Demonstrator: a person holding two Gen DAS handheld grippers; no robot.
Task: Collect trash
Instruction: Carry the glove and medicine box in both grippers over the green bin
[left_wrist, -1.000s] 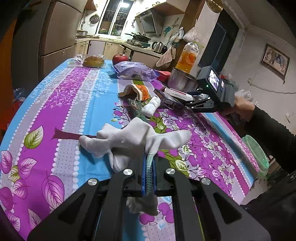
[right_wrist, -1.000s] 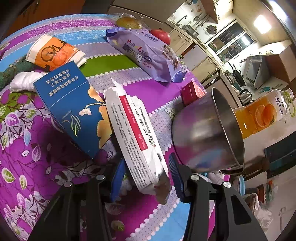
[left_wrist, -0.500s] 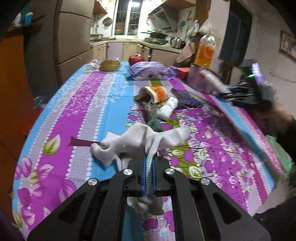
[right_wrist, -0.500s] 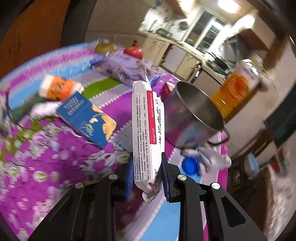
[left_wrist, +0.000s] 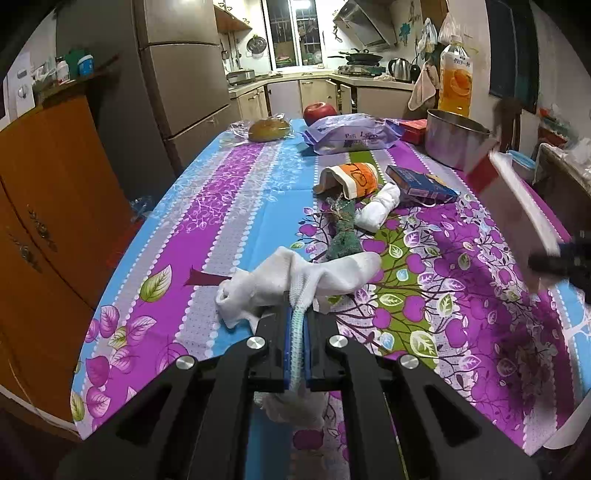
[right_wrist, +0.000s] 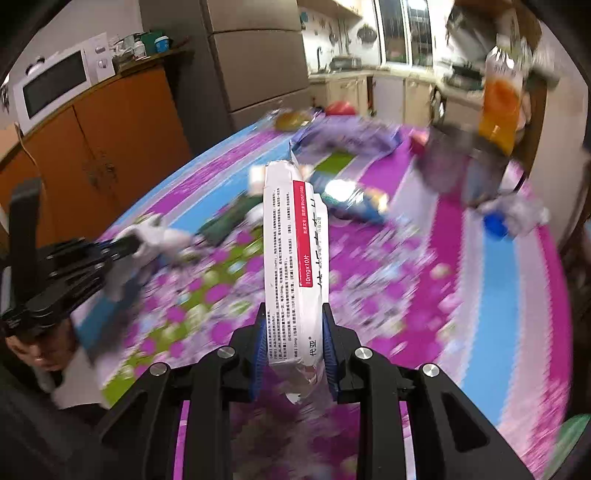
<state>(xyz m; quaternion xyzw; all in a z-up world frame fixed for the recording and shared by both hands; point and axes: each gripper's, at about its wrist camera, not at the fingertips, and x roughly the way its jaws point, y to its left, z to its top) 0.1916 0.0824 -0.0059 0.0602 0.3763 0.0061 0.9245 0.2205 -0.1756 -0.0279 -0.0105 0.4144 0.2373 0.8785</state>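
Note:
My left gripper (left_wrist: 296, 314) is shut on a white glove (left_wrist: 295, 280) and holds it just above the flowered tablecloth (left_wrist: 229, 206); it also shows at the left of the right wrist view (right_wrist: 125, 245). My right gripper (right_wrist: 295, 332) is shut on a white medicine box with a red stripe (right_wrist: 295, 240), held upright above the table; the box shows blurred at the right of the left wrist view (left_wrist: 517, 206). On the table lie a crushed orange paper cup (left_wrist: 351, 179), a blue box (left_wrist: 421, 181), a wadded white cloth (left_wrist: 380, 206) and a green twig bundle (left_wrist: 343, 232).
A steel pot (left_wrist: 454, 142), juice bottle (left_wrist: 455, 81), purple snack bag (left_wrist: 351, 136), red apple (left_wrist: 319, 110) and bagged bun (left_wrist: 267, 129) stand at the far end. A blue cap (right_wrist: 496, 225) lies by the pot. Orange cabinets (left_wrist: 48, 192) and a fridge (left_wrist: 184, 81) stand left.
My right gripper has lifted the medicine box off the table and swung back toward the near edge. My left gripper has pulled back and risen slightly, still holding the glove.

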